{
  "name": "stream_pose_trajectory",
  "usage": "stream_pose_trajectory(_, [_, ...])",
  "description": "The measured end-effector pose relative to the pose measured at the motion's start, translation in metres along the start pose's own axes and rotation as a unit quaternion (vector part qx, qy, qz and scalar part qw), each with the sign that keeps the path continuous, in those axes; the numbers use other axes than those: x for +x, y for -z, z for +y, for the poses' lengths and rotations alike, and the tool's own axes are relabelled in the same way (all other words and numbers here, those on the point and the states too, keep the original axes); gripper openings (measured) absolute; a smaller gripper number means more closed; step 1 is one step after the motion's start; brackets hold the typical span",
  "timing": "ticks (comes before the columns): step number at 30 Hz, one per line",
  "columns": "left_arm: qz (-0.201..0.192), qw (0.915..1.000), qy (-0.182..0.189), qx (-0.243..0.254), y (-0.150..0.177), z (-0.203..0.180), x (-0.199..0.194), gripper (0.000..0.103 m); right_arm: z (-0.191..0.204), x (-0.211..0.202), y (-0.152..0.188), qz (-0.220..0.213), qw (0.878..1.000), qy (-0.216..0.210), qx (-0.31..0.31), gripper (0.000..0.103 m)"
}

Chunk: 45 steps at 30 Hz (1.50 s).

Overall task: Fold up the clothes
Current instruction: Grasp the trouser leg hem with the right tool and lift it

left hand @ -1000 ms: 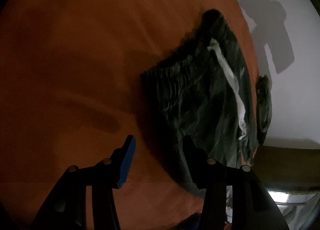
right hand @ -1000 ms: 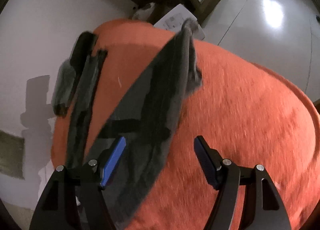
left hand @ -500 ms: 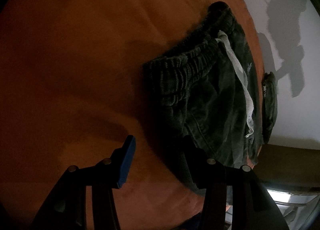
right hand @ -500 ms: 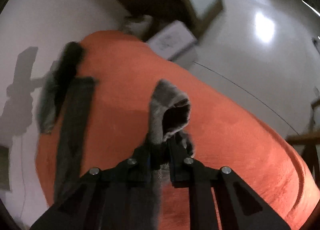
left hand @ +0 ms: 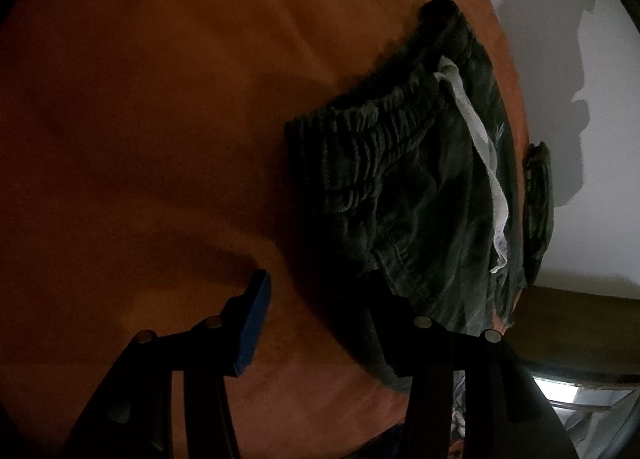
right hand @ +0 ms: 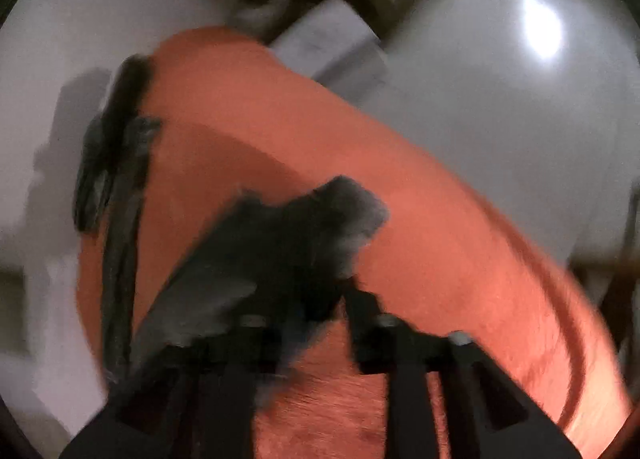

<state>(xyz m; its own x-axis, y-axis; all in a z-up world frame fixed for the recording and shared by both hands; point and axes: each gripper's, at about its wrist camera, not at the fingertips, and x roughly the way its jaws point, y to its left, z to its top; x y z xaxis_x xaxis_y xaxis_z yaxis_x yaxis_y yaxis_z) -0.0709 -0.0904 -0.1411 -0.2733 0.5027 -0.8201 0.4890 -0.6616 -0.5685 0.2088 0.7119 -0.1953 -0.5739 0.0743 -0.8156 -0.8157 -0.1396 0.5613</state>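
Note:
Dark green drawstring pants (left hand: pixel 404 187) lie on an orange blanket (left hand: pixel 160 107), waistband toward the left, with a white drawstring (left hand: pixel 480 151) across them. My left gripper (left hand: pixel 324 319) is open, low over the blanket at the pants' near edge; its right finger overlaps the fabric. In the blurred right wrist view, my right gripper (right hand: pixel 316 311) is shut on a dark grey pant leg end (right hand: pixel 304 227) and holds it above the orange blanket (right hand: pixel 420 227).
A second dark folded garment (right hand: pixel 108 147) lies at the blanket's far left edge by the white wall; it also shows in the left wrist view (left hand: pixel 538 215). A white box (right hand: pixel 332 39) and shiny floor (right hand: pixel 500 91) lie beyond the bed.
My right gripper closed on the pant leg end and has lifted and swung it; the view is now motion-blurred. My left gripper stayed open and drifted slightly closer to the waistband.

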Motion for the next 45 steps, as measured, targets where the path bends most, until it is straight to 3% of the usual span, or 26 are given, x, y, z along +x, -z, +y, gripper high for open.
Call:
stream_pose_trajectory(1, [0.001,1.0,0.0,0.0,0.0,0.0,0.0,0.051,-0.008,-0.003,0.003,-0.005,1.0,-0.011,0.019,0.061])
stream_pose_trajectory(3, [0.002,1.0,0.0,-0.001,-0.001,-0.001,0.001,0.051,-0.012,-0.007,0.008,-0.01,0.999,-0.021,0.037,0.064])
stream_pose_trajectory(11, [0.001,1.0,-0.002,-0.002,-0.004,-0.005,0.003,0.051,0.029,-0.038,-0.006,-0.052,0.998,-0.004,0.032,0.064])
stream_pose_trajectory(14, [0.001,1.0,-0.003,-0.002,-0.006,-0.007,0.005,0.051,0.047,-0.034,-0.017,-0.038,0.999,0.003,0.01,0.063])
stream_pose_trajectory(16, [0.002,1.0,-0.003,-0.003,-0.004,-0.008,0.005,0.051,0.053,-0.016,-0.023,-0.011,0.998,0.054,-0.003,0.045])
stream_pose_trajectory(17, [0.001,1.0,-0.003,-0.002,-0.003,-0.01,0.003,0.051,0.051,-0.01,-0.023,-0.002,0.998,0.062,0.007,0.038])
stream_pose_trajectory(19, [0.002,1.0,-0.003,-0.001,0.003,-0.003,-0.003,0.052,0.047,-0.002,-0.023,-0.006,0.998,0.05,0.04,0.008])
stream_pose_trajectory(22, [0.002,1.0,-0.004,-0.003,0.005,0.002,-0.004,0.052,0.064,-0.005,-0.027,-0.041,0.998,0.048,0.014,0.003])
stream_pose_trajectory(26, [0.002,0.9999,-0.012,0.001,0.004,0.005,-0.004,0.052,0.118,-0.02,-0.027,-0.072,0.996,-0.01,-0.053,0.003])
stream_pose_trajectory(28, [0.002,0.9999,-0.013,0.001,0.004,0.005,-0.005,0.053,0.156,-0.035,-0.018,-0.075,0.99,-0.067,-0.095,0.003])
stream_pose_trajectory(31, [0.003,0.9999,-0.012,0.0,0.005,0.005,-0.007,0.053,0.194,-0.079,0.007,-0.092,0.966,-0.188,-0.155,0.003])
stream_pose_trajectory(33, [0.003,1.0,-0.009,-0.002,0.006,0.006,-0.009,0.053,0.185,-0.103,0.019,-0.114,0.952,-0.233,-0.159,0.003])
stream_pose_trajectory(34, [0.003,1.0,-0.008,-0.003,0.006,0.006,-0.01,0.053,0.17,-0.108,0.018,-0.126,0.955,-0.225,-0.149,0.003])
stream_pose_trajectory(36, [0.003,0.9999,-0.001,-0.011,0.006,0.008,-0.012,0.053,0.124,-0.103,0.007,-0.135,0.969,-0.177,-0.107,0.003])
stream_pose_trajectory(39, [0.002,0.9999,0.002,-0.012,0.008,0.01,-0.015,0.053,0.045,-0.071,-0.016,-0.107,0.988,-0.1,-0.038,0.003])
stream_pose_trajectory(42, [0.004,0.9999,0.001,-0.013,0.007,0.01,-0.014,0.053,0.001,-0.043,-0.018,-0.078,0.994,-0.062,-0.033,0.003])
stream_pose_trajectory(45, [0.002,0.9999,-0.001,-0.011,0.007,0.009,-0.016,0.053,-0.015,-0.029,-0.014,-0.062,0.996,-0.061,-0.001,0.003])
